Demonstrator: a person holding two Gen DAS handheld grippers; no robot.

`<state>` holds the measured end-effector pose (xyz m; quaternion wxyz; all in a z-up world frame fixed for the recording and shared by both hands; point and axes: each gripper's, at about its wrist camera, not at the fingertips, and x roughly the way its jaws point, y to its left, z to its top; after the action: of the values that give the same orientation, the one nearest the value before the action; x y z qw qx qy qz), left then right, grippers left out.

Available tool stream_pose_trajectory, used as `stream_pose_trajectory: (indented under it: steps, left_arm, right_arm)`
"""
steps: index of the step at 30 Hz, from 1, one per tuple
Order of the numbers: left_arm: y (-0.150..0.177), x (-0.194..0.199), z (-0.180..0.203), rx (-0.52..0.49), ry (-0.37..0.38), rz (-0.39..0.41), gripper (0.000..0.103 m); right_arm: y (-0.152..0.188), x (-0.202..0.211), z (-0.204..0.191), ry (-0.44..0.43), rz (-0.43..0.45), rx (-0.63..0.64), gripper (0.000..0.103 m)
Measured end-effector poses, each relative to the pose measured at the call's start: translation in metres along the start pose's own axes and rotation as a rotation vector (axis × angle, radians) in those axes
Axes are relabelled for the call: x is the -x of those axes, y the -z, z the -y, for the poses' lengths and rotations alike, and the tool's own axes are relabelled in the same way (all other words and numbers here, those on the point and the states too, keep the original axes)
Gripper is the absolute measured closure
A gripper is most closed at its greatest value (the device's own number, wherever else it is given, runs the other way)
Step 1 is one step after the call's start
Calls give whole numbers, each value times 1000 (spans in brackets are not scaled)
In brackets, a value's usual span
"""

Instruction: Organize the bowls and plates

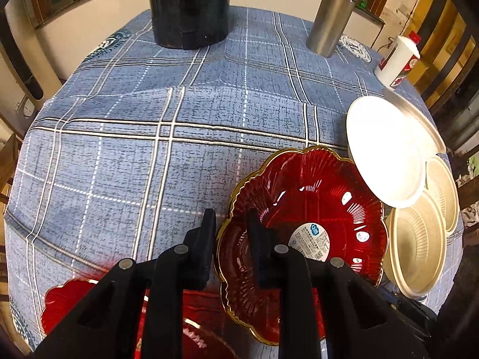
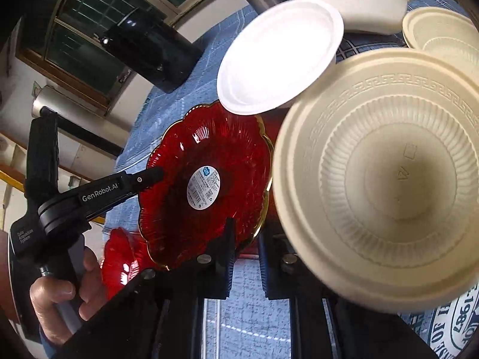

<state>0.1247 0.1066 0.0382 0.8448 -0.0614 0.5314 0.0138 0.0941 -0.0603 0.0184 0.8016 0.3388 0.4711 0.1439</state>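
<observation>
Over the tabletop (image 1: pixel 149 149), left tool (image 1: pixel 232 224) clamps red plate (image 1: pixel 299 209) rim at 9 o'clock, right tool (image 2: pixel 245 239) clamps light cream bowl (image 2: pixel 383 179) rim; plate looks rigid, slippery, breakable.

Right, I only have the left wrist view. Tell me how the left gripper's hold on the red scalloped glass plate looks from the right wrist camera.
Observer: Seen from the side, one black finger of the left gripper lies across the labelled face of the red scalloped glass plate. It stops short of the round white label.
Operator: Now check the cream ribbed bowl.
Observer: The rim of the cream ribbed bowl hides one finger of the right gripper, so I can't confirm a grip.
Operator: Say what's behind the left gripper.
Observer: A person's hand is wrapped around its handle.
</observation>
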Motion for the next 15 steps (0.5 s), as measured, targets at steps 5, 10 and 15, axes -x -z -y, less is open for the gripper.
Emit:
stream_pose_trajectory:
  steps: [5,10,15]
  left_arm:
    - [14,16,-6,4,0,26,85]
    - [31,29,-12,7,4,38,85]
    - [44,42,-11,14,13,64,84]
  right_arm:
    - [6,10,-8,-29,7,28,89]
    - [12,17,-5,-73,-11,26,89]
    - [19,29,-3,-97,-9,38,89]
